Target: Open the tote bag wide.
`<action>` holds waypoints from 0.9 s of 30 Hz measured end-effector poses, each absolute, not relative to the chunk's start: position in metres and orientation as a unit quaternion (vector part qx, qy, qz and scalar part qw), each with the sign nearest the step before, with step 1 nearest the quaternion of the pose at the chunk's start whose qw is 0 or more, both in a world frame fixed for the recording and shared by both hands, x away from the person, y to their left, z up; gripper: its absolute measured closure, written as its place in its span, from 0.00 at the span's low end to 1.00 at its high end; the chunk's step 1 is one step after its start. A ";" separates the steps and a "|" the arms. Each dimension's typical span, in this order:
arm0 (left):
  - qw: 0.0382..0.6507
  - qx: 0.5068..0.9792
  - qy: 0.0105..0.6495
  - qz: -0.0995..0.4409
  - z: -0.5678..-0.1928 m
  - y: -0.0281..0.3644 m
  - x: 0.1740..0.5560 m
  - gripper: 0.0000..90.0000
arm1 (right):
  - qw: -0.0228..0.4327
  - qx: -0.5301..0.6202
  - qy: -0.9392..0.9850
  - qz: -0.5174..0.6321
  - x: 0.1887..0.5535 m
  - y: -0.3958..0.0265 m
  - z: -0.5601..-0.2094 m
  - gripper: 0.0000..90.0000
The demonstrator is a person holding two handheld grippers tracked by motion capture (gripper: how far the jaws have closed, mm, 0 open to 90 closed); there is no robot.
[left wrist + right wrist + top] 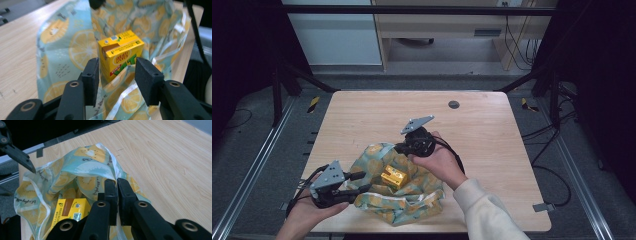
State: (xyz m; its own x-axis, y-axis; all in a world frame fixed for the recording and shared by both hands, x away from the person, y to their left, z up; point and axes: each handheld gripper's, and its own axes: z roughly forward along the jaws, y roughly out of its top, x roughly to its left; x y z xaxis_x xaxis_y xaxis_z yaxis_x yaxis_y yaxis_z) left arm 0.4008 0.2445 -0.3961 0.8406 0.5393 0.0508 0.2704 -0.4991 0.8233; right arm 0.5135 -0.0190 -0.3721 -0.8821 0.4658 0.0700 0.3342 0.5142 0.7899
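— Where are my left fingers [93, 75] now?

— Parted, nothing pressed between them. The left gripper [343, 188] sits at the near edge of the soft pale-blue fabric bag printed with lemon slices [377, 165]; its fingers stand either side of the small yellow cardboard drink carton [120, 53] without touching it. The carton is farther off, tilted inside the open bag.

— And the right?

— My right fingers [111, 195] are pinched shut on the bag's white-edged rim, holding the mouth open from the far side. The right gripper [399, 148] is above the bag, near the middle of the light wooden counter [492, 130].

— What could go wrong from here?

— I judge the cloth is the main risk. It is limp, so if my right pinch slips, the mouth would likely sag over the carton. The carton leans on loose folds, so a tug on the rim could tip it or roll it out. My left fingers could also snag the white ribbon handle [125, 97] lying just under them.

— Any writing?

— Large green letters on the carton's face read something like "VIT", with a red strip beside them; the small print and code on top are too fine. The bag's rim carries script lettering I cannot make out.
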 end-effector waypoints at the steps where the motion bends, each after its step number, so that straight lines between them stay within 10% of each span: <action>1: 0.433 0.858 0.238 0.141 -0.400 0.240 0.403 0.61 | 0.076 0.231 0.867 0.436 0.514 -0.019 -0.372 0.97; 18: 0.355 0.901 0.206 0.142 -0.453 0.215 0.425 0.61 | 0.070 0.234 0.863 0.443 0.517 -0.021 -0.377 0.96; 27: 0.336 0.913 0.189 0.134 -0.461 0.214 0.420 0.78 | 0.073 0.242 0.862 0.440 0.523 -0.021 -0.384 0.97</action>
